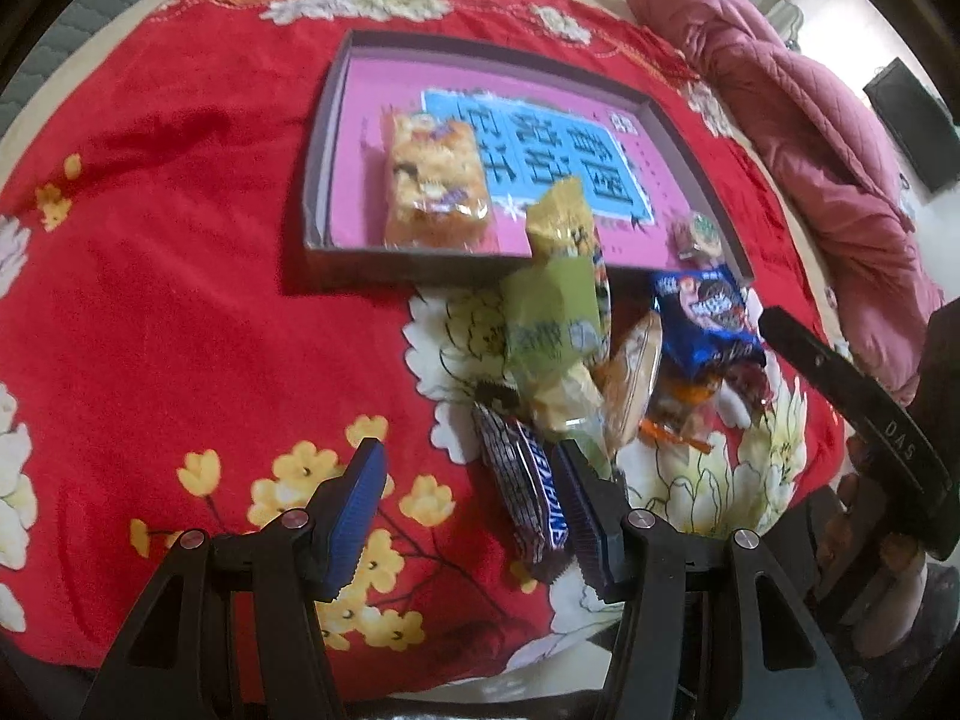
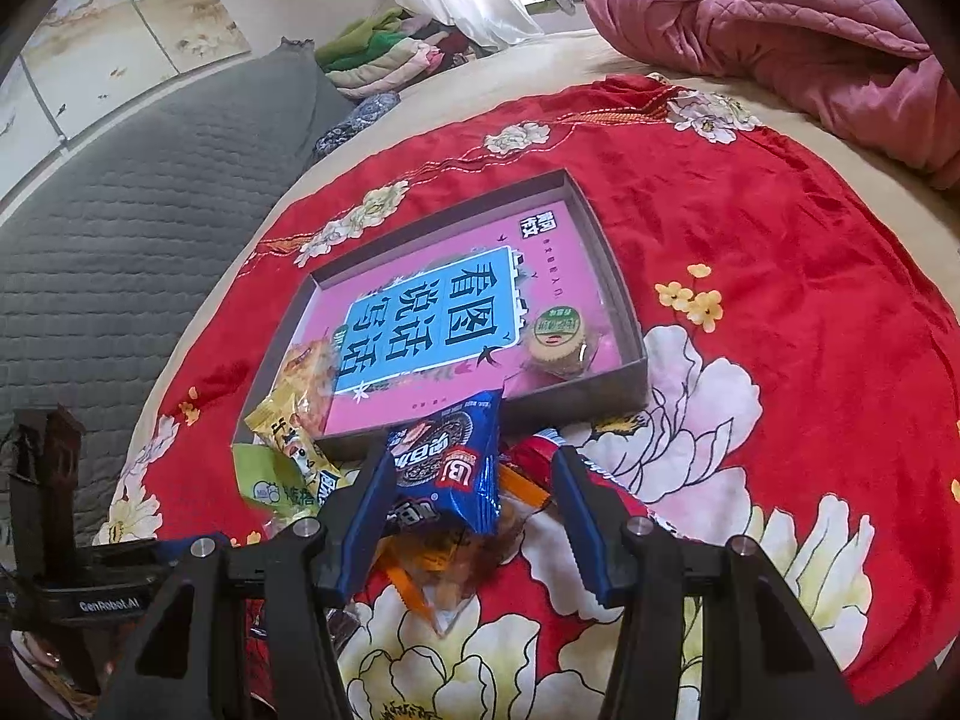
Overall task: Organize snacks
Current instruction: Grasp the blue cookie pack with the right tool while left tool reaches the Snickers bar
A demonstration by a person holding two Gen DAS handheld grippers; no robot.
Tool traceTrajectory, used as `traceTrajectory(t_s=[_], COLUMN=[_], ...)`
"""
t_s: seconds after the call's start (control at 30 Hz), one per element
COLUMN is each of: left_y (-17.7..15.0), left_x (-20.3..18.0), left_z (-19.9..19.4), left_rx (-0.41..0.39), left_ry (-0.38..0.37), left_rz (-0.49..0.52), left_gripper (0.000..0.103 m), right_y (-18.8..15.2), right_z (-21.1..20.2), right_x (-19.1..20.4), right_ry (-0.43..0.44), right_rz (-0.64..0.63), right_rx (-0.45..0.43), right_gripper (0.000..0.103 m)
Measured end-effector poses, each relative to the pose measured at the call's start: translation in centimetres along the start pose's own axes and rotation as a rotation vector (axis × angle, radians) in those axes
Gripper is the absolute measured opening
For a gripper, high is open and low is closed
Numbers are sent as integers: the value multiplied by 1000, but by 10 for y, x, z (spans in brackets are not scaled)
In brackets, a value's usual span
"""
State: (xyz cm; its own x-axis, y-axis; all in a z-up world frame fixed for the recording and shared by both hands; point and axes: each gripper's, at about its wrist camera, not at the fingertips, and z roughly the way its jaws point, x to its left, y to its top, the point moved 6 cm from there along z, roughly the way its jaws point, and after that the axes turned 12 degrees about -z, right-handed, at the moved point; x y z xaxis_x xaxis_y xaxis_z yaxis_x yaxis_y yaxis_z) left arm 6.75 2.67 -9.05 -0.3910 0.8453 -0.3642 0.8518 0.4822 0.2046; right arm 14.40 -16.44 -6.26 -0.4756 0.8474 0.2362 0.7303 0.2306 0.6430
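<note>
An open box (image 1: 336, 138) with a pink printed floor lies on the red cloth. An orange rice-cake pack (image 1: 435, 180) and a small round snack (image 1: 699, 237) lie inside it. In front of the box is a pile of snacks: a yellow packet (image 1: 564, 222), a green packet (image 1: 552, 324), a blue cookie packet (image 1: 702, 312) and a Snickers bar (image 1: 528, 498). My left gripper (image 1: 474, 510) is open above the cloth, the Snickers bar beside its right finger. My right gripper (image 2: 471, 516) is open around the blue cookie packet (image 2: 450, 468); the right finger stands apart from it.
The red floral cloth (image 2: 780, 240) covers a bed. A pink quilt (image 2: 780, 18) is bunched at the far right. A grey mat (image 2: 150, 192) and folded clothes (image 2: 384, 54) lie at the left. The box (image 2: 630, 324) sits just beyond the pile.
</note>
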Motion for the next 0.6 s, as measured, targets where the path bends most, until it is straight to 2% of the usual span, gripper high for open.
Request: traceTrajectory(t_s=[0.6], left_y=[-14], left_x=[-6], left_z=[22], left_rx=[60], left_ry=[-15], left_rz=[18], left_gripper=[59], right_y=[5], right_z=[33], right_x=[5], right_ry=[20], right_rz=[-39], right_rx=[59], right_gripper=[54])
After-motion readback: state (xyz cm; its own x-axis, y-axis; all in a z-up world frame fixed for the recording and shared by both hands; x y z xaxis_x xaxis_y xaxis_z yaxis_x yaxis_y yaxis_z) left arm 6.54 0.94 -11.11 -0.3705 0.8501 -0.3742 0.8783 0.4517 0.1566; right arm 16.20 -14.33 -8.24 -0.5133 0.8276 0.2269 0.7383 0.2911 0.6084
